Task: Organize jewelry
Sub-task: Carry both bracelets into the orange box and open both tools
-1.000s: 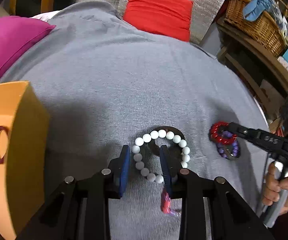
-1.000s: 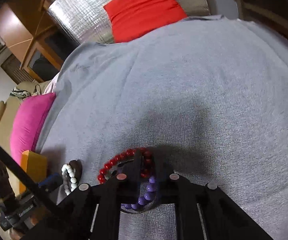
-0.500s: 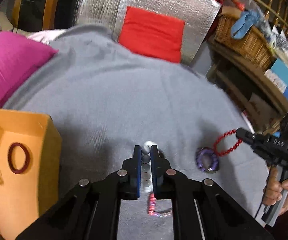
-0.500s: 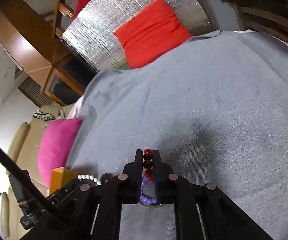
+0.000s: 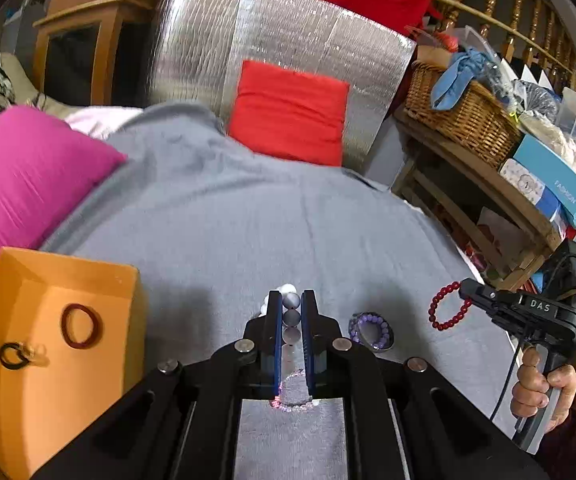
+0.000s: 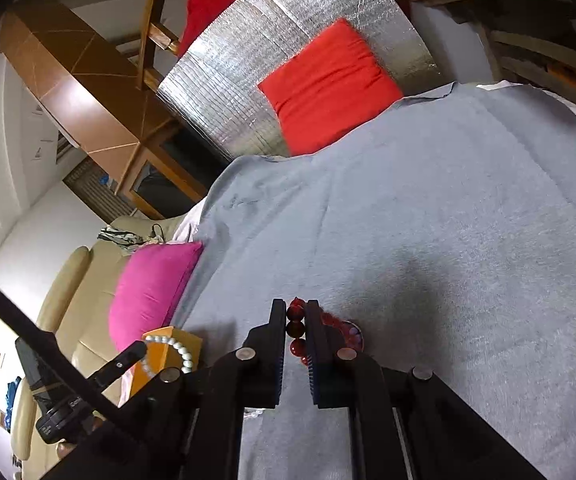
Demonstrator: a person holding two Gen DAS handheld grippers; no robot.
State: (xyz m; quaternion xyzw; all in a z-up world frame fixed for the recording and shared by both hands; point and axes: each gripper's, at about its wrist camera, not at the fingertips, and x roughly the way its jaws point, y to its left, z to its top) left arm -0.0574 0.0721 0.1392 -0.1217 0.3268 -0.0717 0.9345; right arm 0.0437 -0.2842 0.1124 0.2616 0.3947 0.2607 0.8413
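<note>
1. Left gripper (image 5: 291,308), low centre of its view, is clamped on the white bead bracelet (image 5: 290,301).
2. Right gripper (image 6: 295,320) is clamped on the red bead bracelet (image 6: 296,328).
3. Purple bracelet (image 5: 370,329) lies on the grey blanket (image 5: 248,220), right of centre.
4. Orange box (image 5: 48,360), lower left, holds rings.

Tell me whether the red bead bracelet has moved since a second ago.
Yes. The red bead bracelet lay on the grey cloth against the purple bracelet; now it hangs from the right gripper, up and right of it.
</note>
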